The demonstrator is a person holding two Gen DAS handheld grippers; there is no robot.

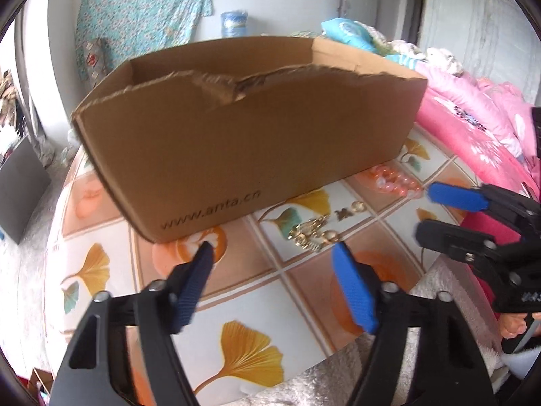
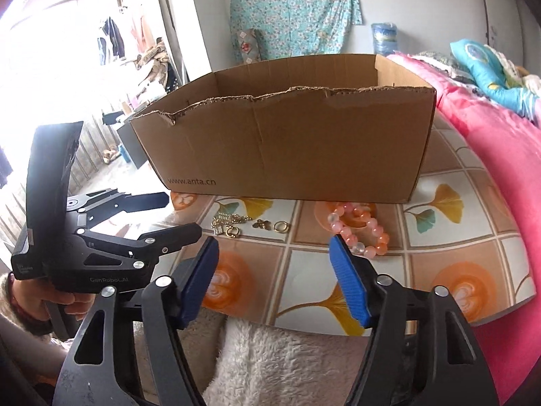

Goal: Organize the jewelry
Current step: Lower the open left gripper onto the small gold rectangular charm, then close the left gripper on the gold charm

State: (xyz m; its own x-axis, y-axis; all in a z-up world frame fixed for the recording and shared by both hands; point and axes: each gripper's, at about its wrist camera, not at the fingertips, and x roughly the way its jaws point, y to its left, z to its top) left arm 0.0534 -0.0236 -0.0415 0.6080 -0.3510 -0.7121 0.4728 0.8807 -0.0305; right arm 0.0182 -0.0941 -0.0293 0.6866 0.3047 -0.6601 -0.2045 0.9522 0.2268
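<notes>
Your left gripper and right gripper both parted, gripping nothing, gold jewelry and pink bead bracelet before the cardboard box on the table

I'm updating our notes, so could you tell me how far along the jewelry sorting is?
Nothing looks done yet: the bead bracelet, the ring and the gold pieces all lie on the table before the box. Both grippers, left and right, hold nothing.
</notes>
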